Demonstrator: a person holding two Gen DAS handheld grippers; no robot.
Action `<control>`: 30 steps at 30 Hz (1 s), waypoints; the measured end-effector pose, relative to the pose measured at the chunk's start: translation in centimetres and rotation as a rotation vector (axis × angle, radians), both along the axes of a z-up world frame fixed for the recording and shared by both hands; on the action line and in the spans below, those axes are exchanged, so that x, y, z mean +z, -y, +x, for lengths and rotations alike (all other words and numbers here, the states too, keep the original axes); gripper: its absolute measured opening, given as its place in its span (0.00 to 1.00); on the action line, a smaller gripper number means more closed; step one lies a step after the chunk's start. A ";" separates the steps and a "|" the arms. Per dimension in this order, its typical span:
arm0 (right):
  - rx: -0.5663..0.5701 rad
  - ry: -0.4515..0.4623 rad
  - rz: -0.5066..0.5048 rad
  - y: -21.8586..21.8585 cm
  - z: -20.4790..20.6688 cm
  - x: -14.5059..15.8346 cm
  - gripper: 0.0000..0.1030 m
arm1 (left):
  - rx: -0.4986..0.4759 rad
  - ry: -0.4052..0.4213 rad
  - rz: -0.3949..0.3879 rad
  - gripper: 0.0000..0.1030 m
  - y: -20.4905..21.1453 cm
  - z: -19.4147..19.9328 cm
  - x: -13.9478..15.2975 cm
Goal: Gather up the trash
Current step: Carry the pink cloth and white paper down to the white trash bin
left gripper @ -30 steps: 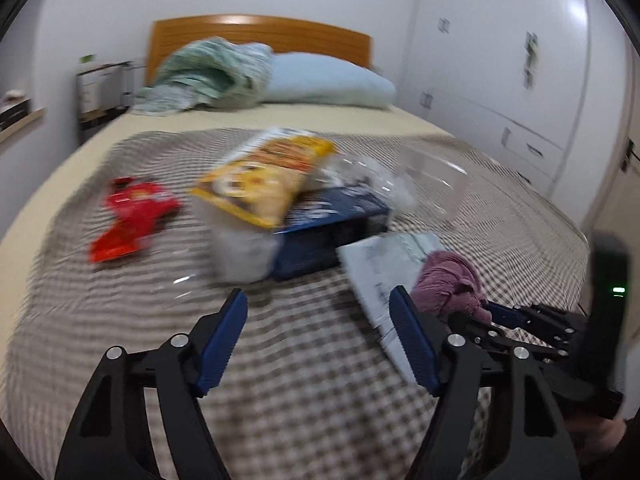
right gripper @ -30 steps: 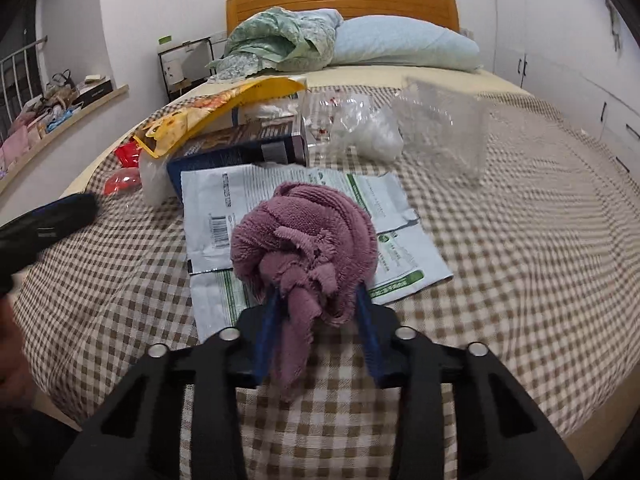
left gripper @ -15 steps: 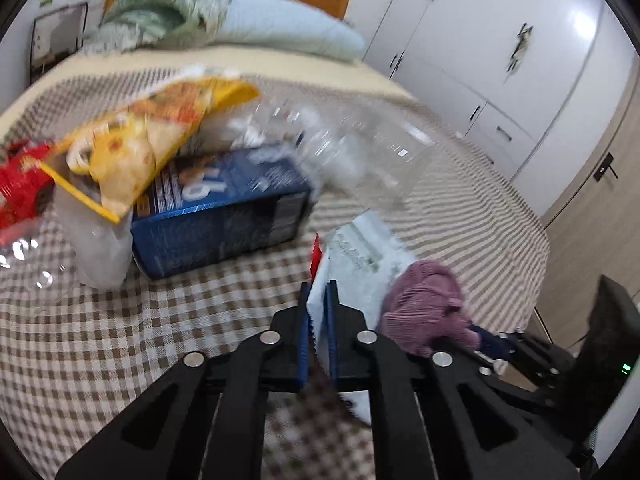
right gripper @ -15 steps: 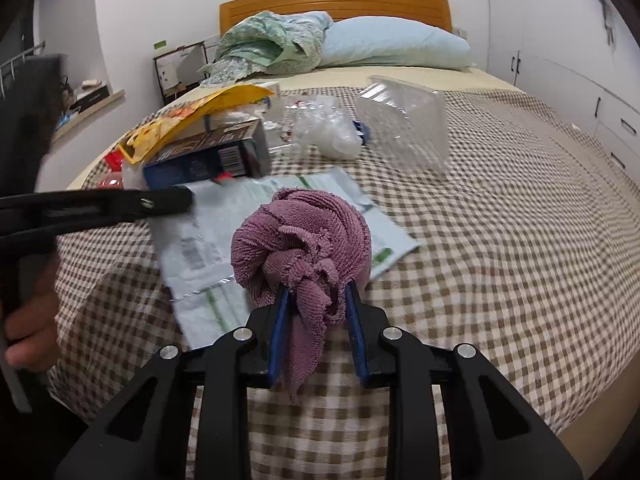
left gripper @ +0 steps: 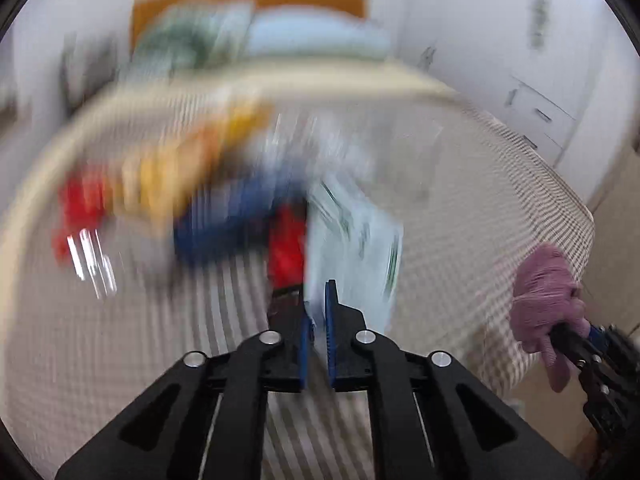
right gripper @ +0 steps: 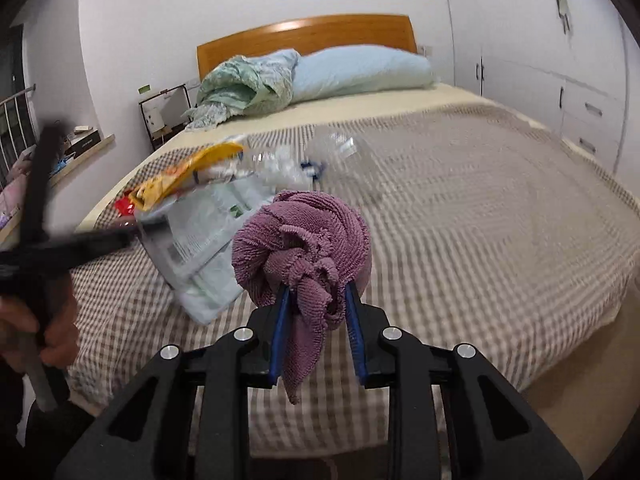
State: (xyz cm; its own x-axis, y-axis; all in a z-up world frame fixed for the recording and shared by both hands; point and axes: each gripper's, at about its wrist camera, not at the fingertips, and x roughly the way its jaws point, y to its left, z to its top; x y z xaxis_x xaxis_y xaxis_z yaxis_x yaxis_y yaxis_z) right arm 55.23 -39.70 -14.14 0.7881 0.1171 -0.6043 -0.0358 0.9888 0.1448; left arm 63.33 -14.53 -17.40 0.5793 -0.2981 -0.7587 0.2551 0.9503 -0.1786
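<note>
The left wrist view is badly blurred. My left gripper [left gripper: 316,300] has the edge of a white and green plastic bag [left gripper: 352,248] pinched between its pads, and its jaws are opening slightly. From the right wrist, that bag [right gripper: 200,248] hangs lifted off the checked bedspread [right gripper: 460,220] from the left gripper [right gripper: 140,232]. My right gripper [right gripper: 316,292] is shut on a bunched purple cloth [right gripper: 304,236], held above the bed's near edge. Behind the bag lie a yellow snack bag [right gripper: 188,172], a blue box [left gripper: 232,216], red wrappers [left gripper: 286,248] and a clear plastic container [right gripper: 340,152].
A blue pillow [right gripper: 360,72] and a crumpled green blanket [right gripper: 244,88] lie by the wooden headboard [right gripper: 312,34]. White wardrobes [right gripper: 540,60] stand along the right. A wire stand [right gripper: 164,116] and a cluttered ledge [right gripper: 80,148] are on the left. A hand [right gripper: 56,336] grips the left tool.
The left gripper went from wide open to shut on the white bag's edge and raised it off the bed. The right gripper drew back to the right with the purple cloth.
</note>
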 end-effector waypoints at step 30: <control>-0.018 -0.029 -0.025 1.0 -5.4 -1.4 0.26 | -0.048 0.029 -0.199 0.00 1.8 -8.1 2.8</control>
